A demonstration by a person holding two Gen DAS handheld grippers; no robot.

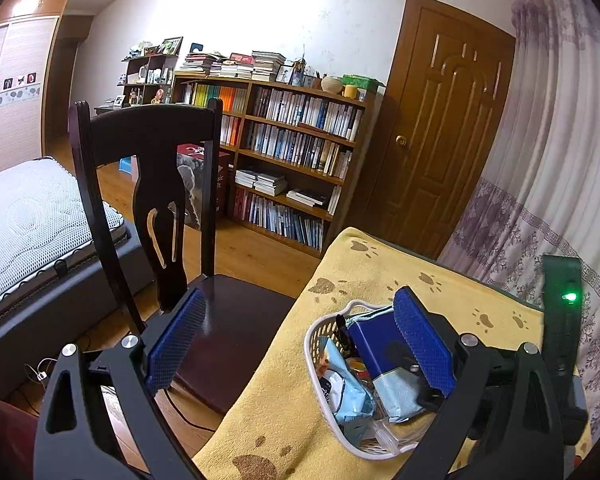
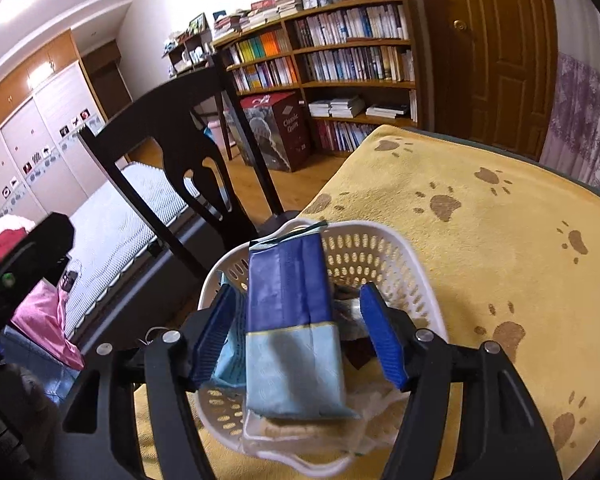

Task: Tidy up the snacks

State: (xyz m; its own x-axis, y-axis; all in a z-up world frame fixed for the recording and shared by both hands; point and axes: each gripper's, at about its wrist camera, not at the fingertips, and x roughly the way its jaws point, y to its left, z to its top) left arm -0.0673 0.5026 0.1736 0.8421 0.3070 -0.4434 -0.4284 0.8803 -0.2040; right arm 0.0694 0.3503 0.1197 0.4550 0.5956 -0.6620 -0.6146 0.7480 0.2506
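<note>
Looks like we're nearly done here. The white basket (image 2: 384, 248) on the paw-print towel (image 2: 480, 240) already holds most of the snacks, with the blue packet (image 2: 292, 320) lying on top of the pile inside it. Our right gripper (image 2: 300, 336) is spread wide either side of that packet, not squeezing it. The left gripper (image 1: 300, 344) is wide open too, empty, just beside the basket. We can't spot any loose snacks outside the basket.

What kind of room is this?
Probably a bedroom that doubles as a study: a quilted grey mattress bed, a wooden bookcase packed with books, and a white plastic snack basket on a yellow paw-print cloth.
</note>
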